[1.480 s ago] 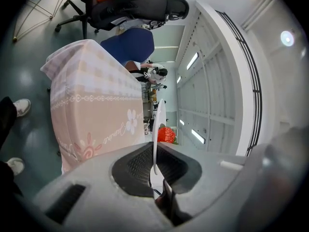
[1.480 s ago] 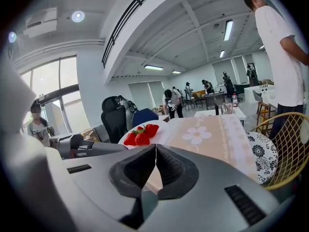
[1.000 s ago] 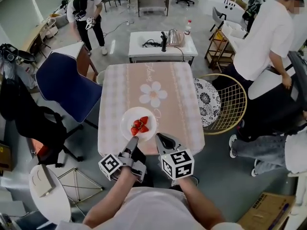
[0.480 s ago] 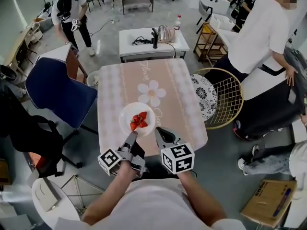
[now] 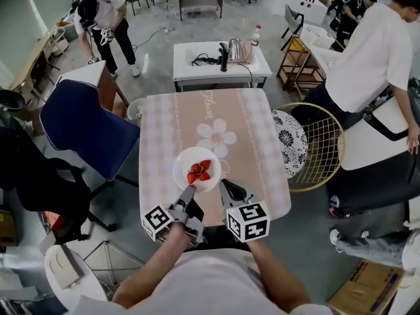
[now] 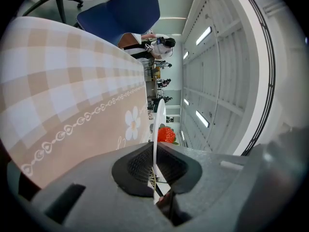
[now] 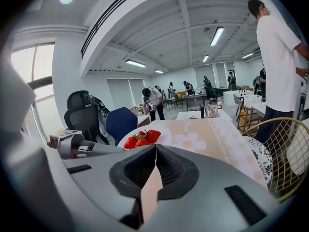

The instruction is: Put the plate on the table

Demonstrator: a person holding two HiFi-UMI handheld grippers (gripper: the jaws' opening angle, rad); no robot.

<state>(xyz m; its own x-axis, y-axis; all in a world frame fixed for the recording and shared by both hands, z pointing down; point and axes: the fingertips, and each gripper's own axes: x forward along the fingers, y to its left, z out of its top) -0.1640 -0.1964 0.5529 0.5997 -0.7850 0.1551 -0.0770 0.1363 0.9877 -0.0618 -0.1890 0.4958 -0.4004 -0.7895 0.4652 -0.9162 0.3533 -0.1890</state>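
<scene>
- Open office floor of grey concrete surrounds a square desk (image 5: 249, 130) covered in a beige checked cloth with a white flower printed at its middle.
- On the near half of the desk, close to its near edge and slightly left of the flower, is a white plate (image 5: 184, 163) carrying red strawberries (image 5: 199, 172).
- Whether the plate rests on the cloth or is held just above the desk cannot be told.
- At the desk's near edge, the left gripper (image 5: 189, 189) is clamped on the plate's near rim. In the left gripper view the rim runs as a thin white line between the two dark pads (image 6: 137, 166), with one strawberry showing beyond.
- Also at the near edge, just right of the plate, the right gripper (image 5: 225, 184) points over the desk. Its jaws are pressed together with nothing between them, and it does not touch the plate.
- Left of the desk stands a blue chair (image 5: 85, 126).
- Right of the desk is a gold wire chair (image 5: 318, 143) with a patterned cushion.
- Beyond the desk's far edge stands a white desk (image 5: 197, 50) bearing a kettle (image 5: 236, 48) and a bottle (image 5: 256, 37).
- Far right of the desk a person in a white shirt (image 5: 374, 58) stands. Far left, another person (image 5: 105, 15) bends forward.
</scene>
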